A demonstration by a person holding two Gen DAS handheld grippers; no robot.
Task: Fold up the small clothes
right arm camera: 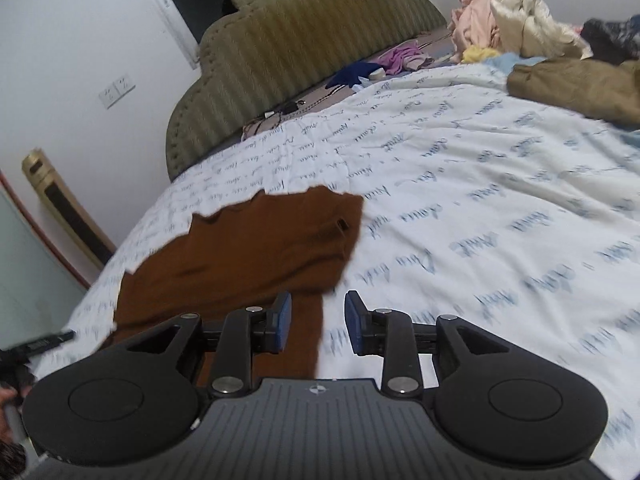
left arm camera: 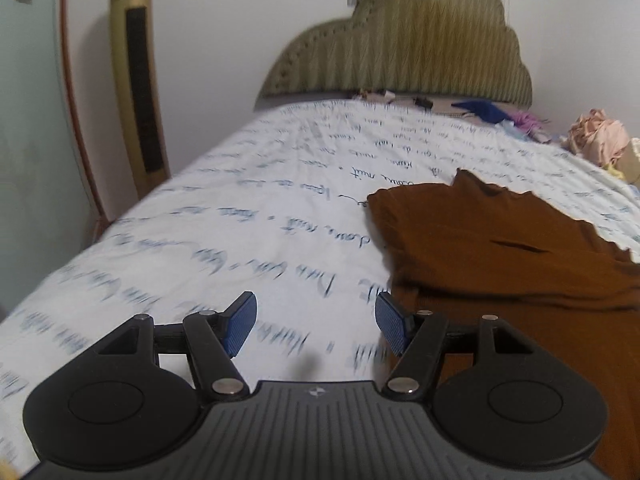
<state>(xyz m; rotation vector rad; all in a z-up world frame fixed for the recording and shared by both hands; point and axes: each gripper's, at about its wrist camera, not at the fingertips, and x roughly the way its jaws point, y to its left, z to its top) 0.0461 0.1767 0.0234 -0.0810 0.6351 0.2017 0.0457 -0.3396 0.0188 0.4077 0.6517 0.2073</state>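
A brown knitted garment (left arm camera: 500,248) lies spread on the white bed sheet with blue script (left arm camera: 240,216), its top part folded over. In the left wrist view my left gripper (left arm camera: 316,326) hovers open over bare sheet at the garment's left edge, nothing between its blue pads. In the right wrist view the same brown garment (right arm camera: 248,256) lies ahead and to the left. My right gripper (right arm camera: 318,322) stands over its right edge with a narrower gap, and the pads grip nothing.
A padded olive headboard (left arm camera: 420,48) closes the far end of the bed. Loose clothes (right arm camera: 520,24) and an olive-brown garment (right arm camera: 580,84) are heaped at the far right. Cables (right arm camera: 280,114) lie near the headboard. A gold tower fan (left arm camera: 138,80) stands left of the bed.
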